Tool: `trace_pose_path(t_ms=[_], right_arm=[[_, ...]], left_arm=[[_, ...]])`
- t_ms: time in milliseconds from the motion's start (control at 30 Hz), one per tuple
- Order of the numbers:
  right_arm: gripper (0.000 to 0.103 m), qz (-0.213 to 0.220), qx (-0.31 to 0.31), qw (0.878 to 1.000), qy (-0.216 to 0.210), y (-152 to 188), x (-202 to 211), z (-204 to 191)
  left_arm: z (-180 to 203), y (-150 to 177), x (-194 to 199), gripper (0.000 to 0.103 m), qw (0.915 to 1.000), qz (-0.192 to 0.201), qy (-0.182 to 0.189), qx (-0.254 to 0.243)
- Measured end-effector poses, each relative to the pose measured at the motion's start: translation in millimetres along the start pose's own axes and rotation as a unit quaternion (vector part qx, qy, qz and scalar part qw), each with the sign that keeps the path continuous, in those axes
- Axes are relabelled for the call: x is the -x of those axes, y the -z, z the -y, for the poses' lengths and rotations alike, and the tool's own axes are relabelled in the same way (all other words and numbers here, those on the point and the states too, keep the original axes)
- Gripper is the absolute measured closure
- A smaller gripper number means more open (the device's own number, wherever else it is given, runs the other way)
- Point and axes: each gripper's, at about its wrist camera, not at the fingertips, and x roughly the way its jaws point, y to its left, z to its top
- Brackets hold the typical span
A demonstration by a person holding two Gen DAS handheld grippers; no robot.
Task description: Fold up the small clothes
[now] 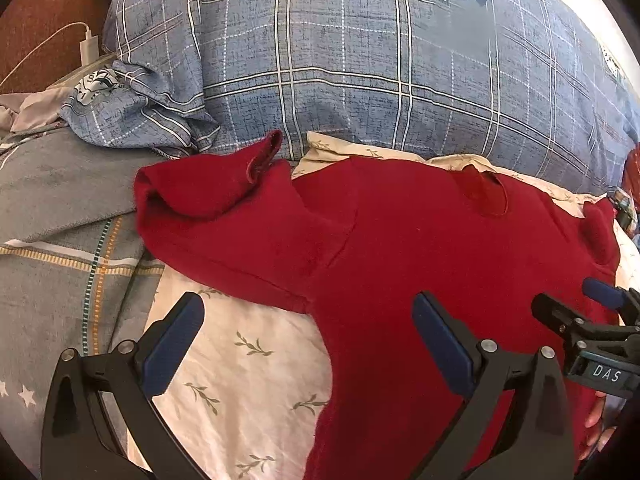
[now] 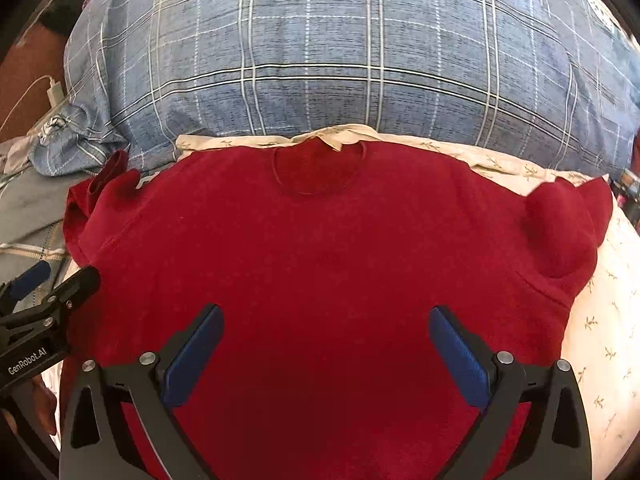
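A small dark red sweater (image 2: 320, 264) lies spread flat on a white leaf-print sheet (image 1: 248, 352), its neck hole (image 2: 316, 172) at the far side. Its left sleeve (image 1: 208, 196) is bunched and folded over; its right sleeve (image 2: 560, 232) is crumpled. My left gripper (image 1: 308, 320) is open and empty, hovering over the sweater's left edge and armpit. My right gripper (image 2: 326, 328) is open and empty above the middle of the sweater's body. Each gripper also shows at the side of the other's view: the right one (image 1: 576, 300) and the left one (image 2: 56, 276).
A big blue plaid pillow (image 2: 340, 60) lies just beyond the sweater. A grey blanket (image 1: 60, 216) covers the left side. A white charger and cable (image 1: 88, 46) sit at the far left by a red-brown headboard (image 1: 44, 12).
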Motion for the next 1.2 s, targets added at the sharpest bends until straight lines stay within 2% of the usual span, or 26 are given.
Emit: trace_pose_path(t_ms=[333, 700, 1033, 1200], right_arm=[[0.006, 0.003, 0.02, 1.0, -0.011, -7, 1, -18], [0.006, 0.0, 0.025, 0.999, -0.035, -13, -1, -30], [0.015, -0.003, 0.035, 0.998, -0.045, -23, -10, -45], [0.016, -0.005, 0.044, 0.998, -0.051, -27, -15, -54]], left_arm=[[-9, -2, -1, 0.0, 1.0, 0.002, -0.002, 0.004], [-19, -4, -2, 0.0, 0.9998, 0.002, -0.006, 0.017], [-28, -7, -5, 0.0, 0.9996, 0.0, -0.013, 0.025], [-33, -8, -8, 0.0, 0.9994, -0.002, -0.017, 0.03]])
